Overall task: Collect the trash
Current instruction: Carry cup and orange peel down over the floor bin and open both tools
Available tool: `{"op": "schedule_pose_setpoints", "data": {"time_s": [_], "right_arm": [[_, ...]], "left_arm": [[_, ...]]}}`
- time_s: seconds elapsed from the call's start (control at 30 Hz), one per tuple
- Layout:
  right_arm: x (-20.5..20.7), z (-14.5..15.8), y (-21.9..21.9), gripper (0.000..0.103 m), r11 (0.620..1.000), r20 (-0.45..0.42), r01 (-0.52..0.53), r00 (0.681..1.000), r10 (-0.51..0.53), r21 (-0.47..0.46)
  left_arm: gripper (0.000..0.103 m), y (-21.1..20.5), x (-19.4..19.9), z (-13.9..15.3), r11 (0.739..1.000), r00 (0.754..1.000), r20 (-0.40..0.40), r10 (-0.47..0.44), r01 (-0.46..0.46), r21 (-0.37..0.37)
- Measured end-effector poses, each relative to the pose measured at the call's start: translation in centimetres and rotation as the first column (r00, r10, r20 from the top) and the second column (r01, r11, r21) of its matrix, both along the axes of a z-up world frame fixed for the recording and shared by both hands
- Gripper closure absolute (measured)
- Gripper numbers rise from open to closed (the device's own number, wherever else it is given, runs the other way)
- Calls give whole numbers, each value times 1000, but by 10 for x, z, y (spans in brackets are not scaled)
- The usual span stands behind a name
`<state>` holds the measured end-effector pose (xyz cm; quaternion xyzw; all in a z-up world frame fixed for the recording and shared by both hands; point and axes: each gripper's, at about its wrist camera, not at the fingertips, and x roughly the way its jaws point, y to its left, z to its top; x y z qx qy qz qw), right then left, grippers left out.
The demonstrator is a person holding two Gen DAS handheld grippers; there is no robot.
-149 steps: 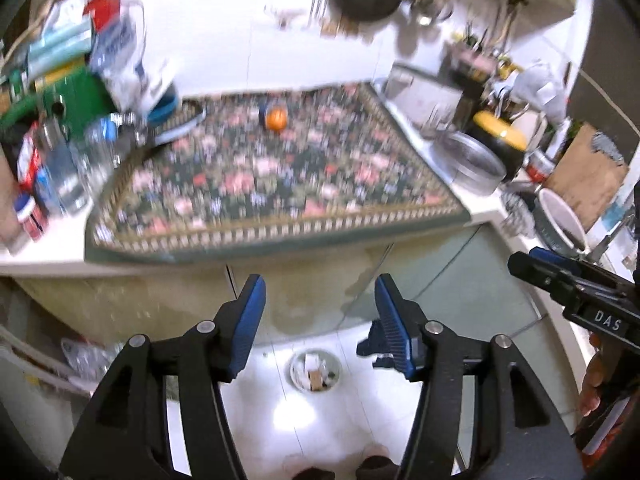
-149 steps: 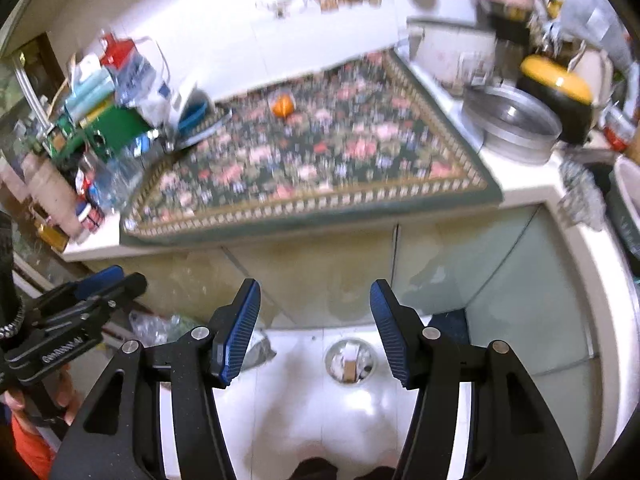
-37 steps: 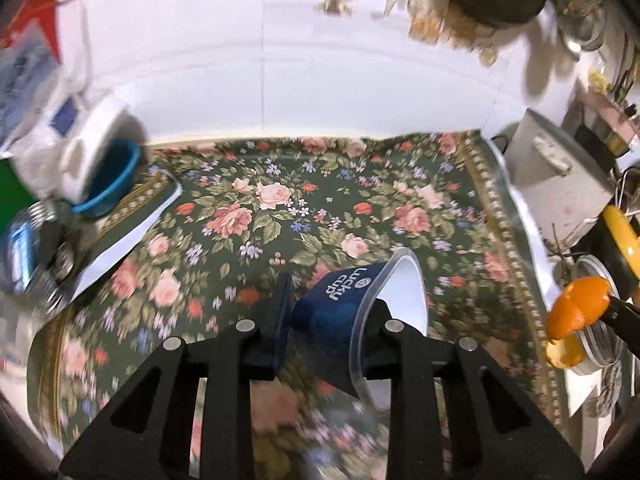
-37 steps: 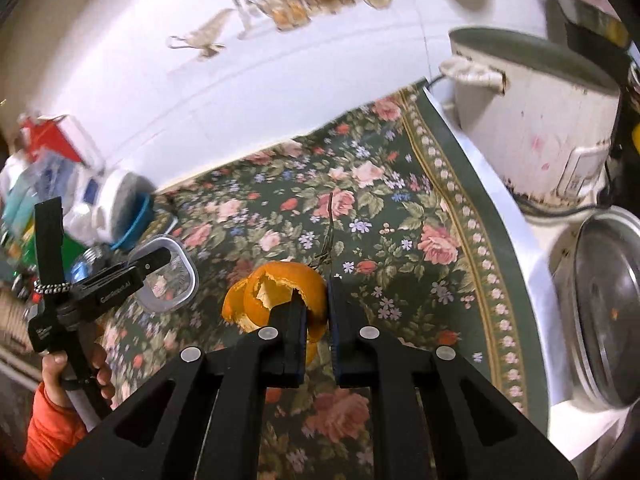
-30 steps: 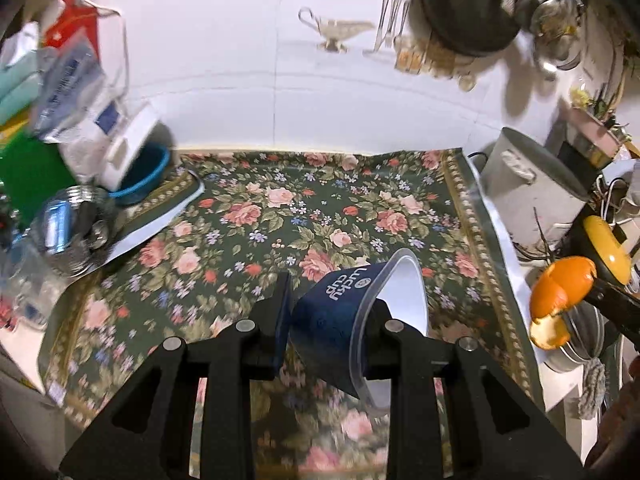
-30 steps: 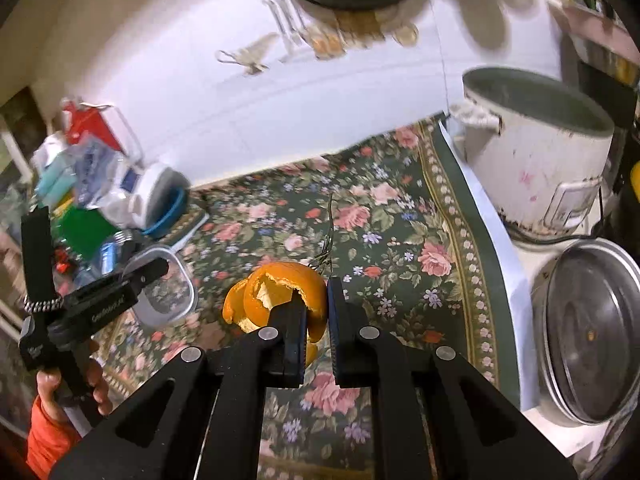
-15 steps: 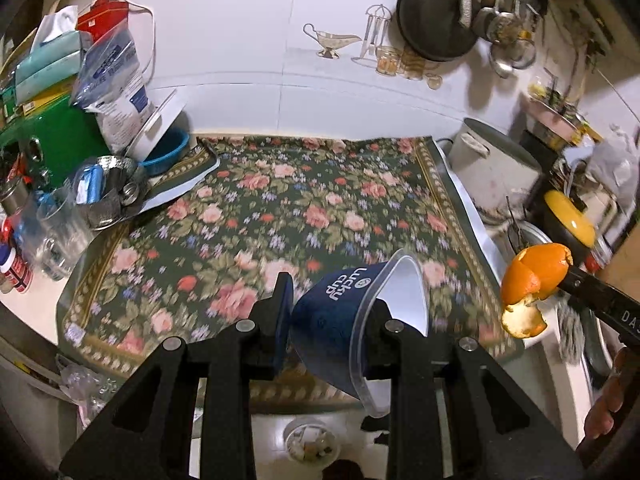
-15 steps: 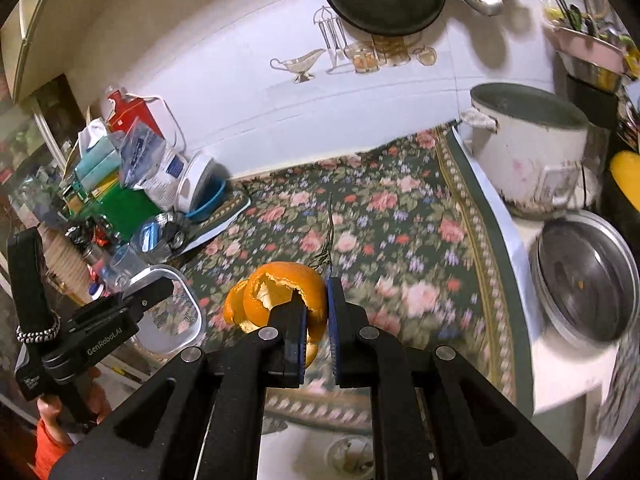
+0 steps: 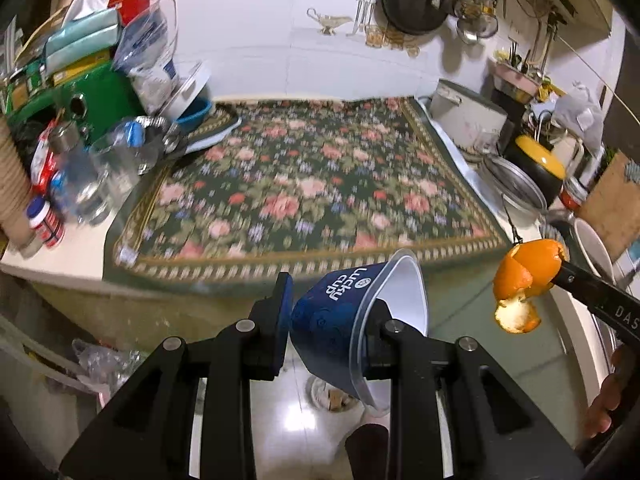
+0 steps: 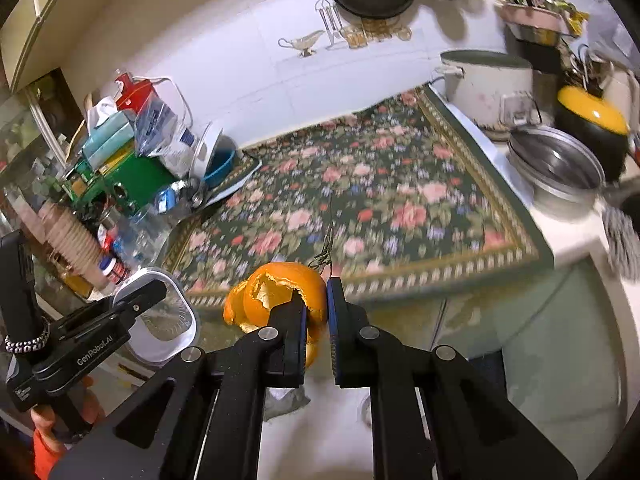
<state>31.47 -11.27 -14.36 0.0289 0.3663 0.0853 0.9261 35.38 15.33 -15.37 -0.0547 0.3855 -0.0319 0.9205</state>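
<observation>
My left gripper (image 9: 330, 312) is shut on a blue plastic "Lucky cup" (image 9: 344, 312), tilted with its white mouth to the right, held in the air in front of the counter edge. My right gripper (image 10: 316, 312) is shut on an orange peel (image 10: 280, 292), also clear of the counter. The peel shows in the left wrist view (image 9: 524, 280) at the right, held by the other gripper. The cup shows in the right wrist view (image 10: 160, 320) at the lower left. Both grippers hang above the white floor.
A floral mat (image 9: 304, 184) covers the counter. Bottles, bags and a green box (image 9: 92, 100) crowd its left end. A white pot (image 10: 488, 84), steel bowls (image 10: 560, 168) and a yellow-lidded pot (image 10: 592, 120) stand at the right. A floor drain (image 9: 330, 394) lies below.
Both grippers have pulled back and away from the mat with the cup and the peel, from over the counter to beyond its front edge. Five seconds ago both were open and empty.
</observation>
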Motion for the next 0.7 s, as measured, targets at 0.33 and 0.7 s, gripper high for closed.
{"op": "schedule_pose_setpoints", "data": {"time_s": [0.33, 0.7], "right_arm": [[-35, -34, 3, 94, 1000, -85, 21, 996, -23, -20], [-36, -126, -63, 94, 998, -236, 20, 971, -34, -61]], "left_arm": [[76, -5, -40, -50, 1000, 993, -121, -13, 11, -21], [76, -60, -29, -183, 999, 957, -288, 22, -34, -36]]}}
